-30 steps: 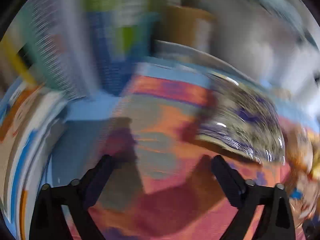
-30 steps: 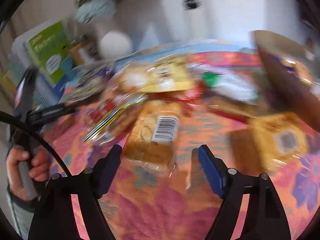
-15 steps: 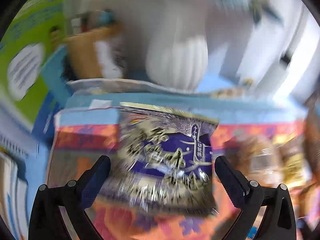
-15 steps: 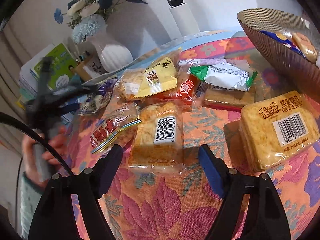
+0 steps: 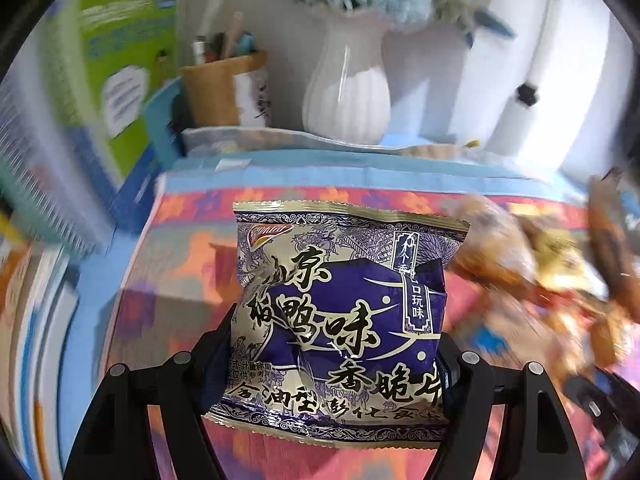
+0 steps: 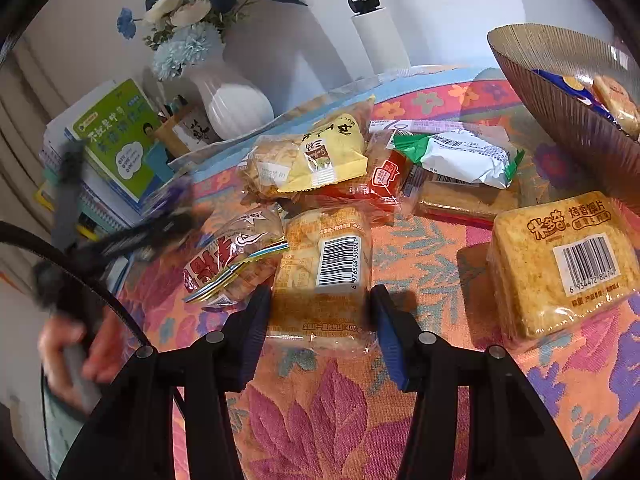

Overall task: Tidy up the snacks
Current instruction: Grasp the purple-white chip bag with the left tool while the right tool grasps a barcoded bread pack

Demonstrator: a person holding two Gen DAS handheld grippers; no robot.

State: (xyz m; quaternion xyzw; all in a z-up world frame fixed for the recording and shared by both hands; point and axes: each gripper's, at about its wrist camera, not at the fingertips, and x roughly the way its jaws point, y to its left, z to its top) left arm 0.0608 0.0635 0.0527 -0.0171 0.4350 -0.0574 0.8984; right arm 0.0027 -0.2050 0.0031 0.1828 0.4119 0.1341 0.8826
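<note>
We've got the left gripper (image 5: 336, 364) with its jaws pinching the purple snack bag (image 5: 344, 312), held up at the frame's centre above the floral surface (image 5: 184, 248). Our right gripper (image 6: 320, 332) has its jaws spread either side of the barcoded cracker pack (image 6: 324, 276), lower centre, lying on the surface

Taking the barcoded snack pack (image 6: 325, 276) as landmark, it lies on the tablecloth (image 6: 424, 276) between the right gripper's (image 6: 320, 334) fingers. A striped packet (image 6: 230, 260) touches its left side, the square cracker pack (image 6: 560, 264) lies apart to its right, and a heap of packets (image 6: 320, 156) sits behind it. The bowl (image 6: 560, 92) stands far right behind it, the vase (image 6: 234, 106) far left behind.
</note>
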